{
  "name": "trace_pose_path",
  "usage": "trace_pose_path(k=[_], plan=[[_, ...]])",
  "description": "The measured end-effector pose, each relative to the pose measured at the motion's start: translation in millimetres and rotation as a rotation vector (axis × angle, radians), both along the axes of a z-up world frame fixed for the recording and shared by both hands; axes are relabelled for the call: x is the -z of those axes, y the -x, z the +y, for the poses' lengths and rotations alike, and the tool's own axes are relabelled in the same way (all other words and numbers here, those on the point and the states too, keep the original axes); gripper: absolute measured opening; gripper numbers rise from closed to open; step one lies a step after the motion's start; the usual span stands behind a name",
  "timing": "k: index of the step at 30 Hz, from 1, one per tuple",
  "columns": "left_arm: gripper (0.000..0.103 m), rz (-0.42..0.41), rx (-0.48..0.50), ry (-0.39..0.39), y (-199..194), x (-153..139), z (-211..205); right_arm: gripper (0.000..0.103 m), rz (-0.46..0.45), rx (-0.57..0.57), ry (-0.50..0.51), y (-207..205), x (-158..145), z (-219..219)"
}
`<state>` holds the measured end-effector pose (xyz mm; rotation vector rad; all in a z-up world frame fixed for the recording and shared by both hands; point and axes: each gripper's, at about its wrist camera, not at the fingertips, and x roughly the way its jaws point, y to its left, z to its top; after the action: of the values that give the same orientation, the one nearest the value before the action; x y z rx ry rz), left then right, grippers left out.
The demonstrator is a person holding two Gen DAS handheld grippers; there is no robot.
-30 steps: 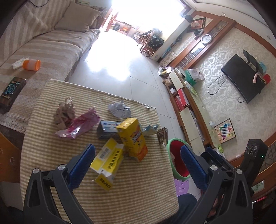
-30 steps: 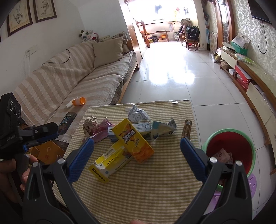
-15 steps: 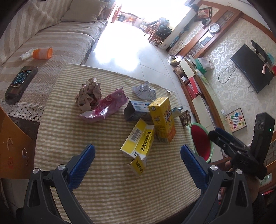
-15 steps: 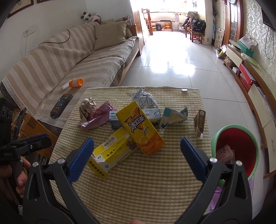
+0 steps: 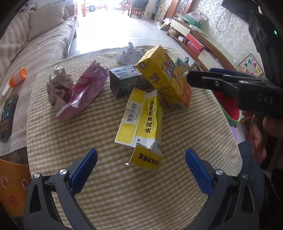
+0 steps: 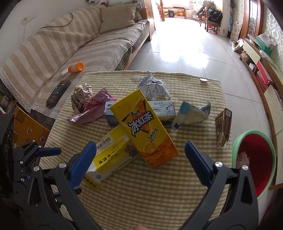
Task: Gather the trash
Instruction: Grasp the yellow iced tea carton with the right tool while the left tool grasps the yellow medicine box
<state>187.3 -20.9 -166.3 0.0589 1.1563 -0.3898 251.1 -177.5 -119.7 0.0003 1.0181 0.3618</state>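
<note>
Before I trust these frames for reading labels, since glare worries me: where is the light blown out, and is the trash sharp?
Left wrist view: the floor behind the table is overexposed; the torn yellow box reads sharply. Right wrist view: the doorway is blown out; the tea carton is crisp; edges bend with fisheye distortion.

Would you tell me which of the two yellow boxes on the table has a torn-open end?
The flat yellow medicine box, nearest the left gripper, has a ragged torn flap. The yellow iced tea carton leaning over it looks closed and intact.
</note>
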Motion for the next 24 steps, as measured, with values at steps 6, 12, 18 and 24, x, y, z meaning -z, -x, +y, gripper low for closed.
trace_pose_path(k=[6, 12, 18, 24], plan=[[0.095, 0.000, 0.030, -0.039, -16.0, 5.0, -8.6, 0.098, 0.036, -0.038, 0.037, -23.8, 26.5, 14.6], [0.095, 0.011, 0.034, -0.050, -28.2, 10.1, -12.6, 0.084, 0.068, -0.051, 0.056, -40.2, 45.0, 19.6], [0.095, 0.030, 0.048, -0.063, -37.9, 20.0, -21.3, 0.077, 0.066, -0.063, 0.048, -43.1, 48.1, 20.4], [0.095, 0.049, 0.054, -0.055, -45.5, 28.7, -30.0, 0.072, 0.059, -0.048, 0.013, -41.6, 39.8, 8.1]])
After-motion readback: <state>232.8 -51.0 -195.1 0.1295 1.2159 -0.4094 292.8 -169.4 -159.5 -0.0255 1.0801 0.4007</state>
